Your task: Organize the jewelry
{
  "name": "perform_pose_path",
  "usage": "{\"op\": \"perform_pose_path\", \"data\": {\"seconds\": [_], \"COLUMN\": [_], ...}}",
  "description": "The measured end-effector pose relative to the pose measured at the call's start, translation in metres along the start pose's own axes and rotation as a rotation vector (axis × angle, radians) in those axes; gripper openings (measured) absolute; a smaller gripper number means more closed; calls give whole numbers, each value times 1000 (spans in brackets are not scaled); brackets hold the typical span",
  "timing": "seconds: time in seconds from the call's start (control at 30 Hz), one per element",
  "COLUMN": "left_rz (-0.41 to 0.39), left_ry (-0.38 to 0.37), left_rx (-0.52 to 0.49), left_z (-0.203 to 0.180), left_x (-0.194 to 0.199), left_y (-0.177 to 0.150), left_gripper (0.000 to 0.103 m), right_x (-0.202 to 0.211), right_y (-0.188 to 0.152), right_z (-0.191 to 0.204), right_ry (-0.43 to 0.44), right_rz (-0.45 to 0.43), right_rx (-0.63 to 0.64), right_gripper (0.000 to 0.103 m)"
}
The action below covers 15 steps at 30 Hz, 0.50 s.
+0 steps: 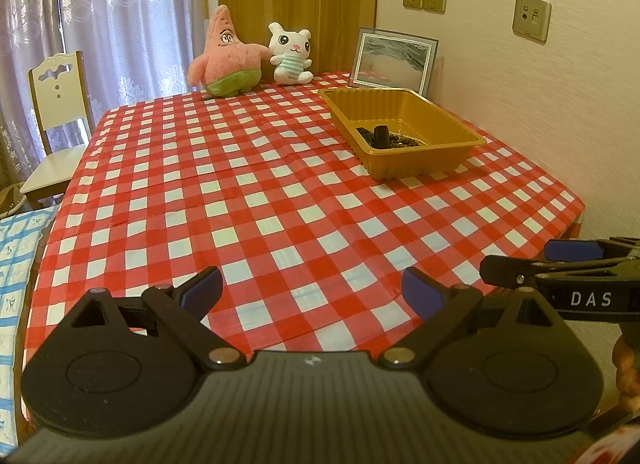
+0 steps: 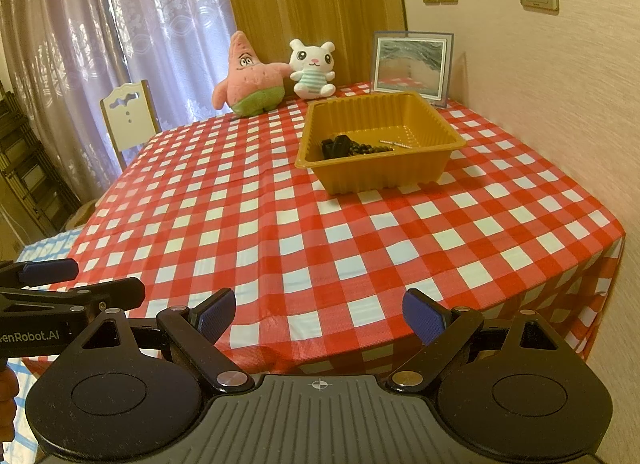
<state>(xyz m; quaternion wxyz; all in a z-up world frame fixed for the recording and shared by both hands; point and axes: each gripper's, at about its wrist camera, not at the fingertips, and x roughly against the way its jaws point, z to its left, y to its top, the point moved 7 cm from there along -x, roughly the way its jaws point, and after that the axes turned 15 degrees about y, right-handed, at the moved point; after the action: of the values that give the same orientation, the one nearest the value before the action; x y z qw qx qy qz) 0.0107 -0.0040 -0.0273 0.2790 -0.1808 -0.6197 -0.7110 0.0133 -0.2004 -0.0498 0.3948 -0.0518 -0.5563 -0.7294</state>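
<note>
**Gold tray lying far and right of both grippers**

I am holding the left gripper and right gripper apart, empty, at the near edge; the jewelry (beads running left-right) is sitting in the gold tray, nearer my right hand.

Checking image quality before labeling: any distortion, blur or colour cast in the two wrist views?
Left wrist: strong fisheye bend, dark corner vignette, warm yellow cast, soft toward the edges; tray contents partly hidden by its wall. Right wrist: same bend and cast, but the beads in the tray read clearer; curtains backlit.
</note>
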Motion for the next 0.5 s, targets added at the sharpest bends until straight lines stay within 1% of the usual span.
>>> {"op": "perform_pose_path", "data": {"seconds": [0.5], "left_rz": [3], "left_ry": [-3], "left_rx": [-5], "left_z": [-3], "left_x": [-1], "left_y": [-2], "left_gripper": [96], "right_x": [0], "right_y": [0], "right_z": [0], "right_ry": [0], "right_rz": [-1], "right_rx": [-2], "right_gripper": [90]}}
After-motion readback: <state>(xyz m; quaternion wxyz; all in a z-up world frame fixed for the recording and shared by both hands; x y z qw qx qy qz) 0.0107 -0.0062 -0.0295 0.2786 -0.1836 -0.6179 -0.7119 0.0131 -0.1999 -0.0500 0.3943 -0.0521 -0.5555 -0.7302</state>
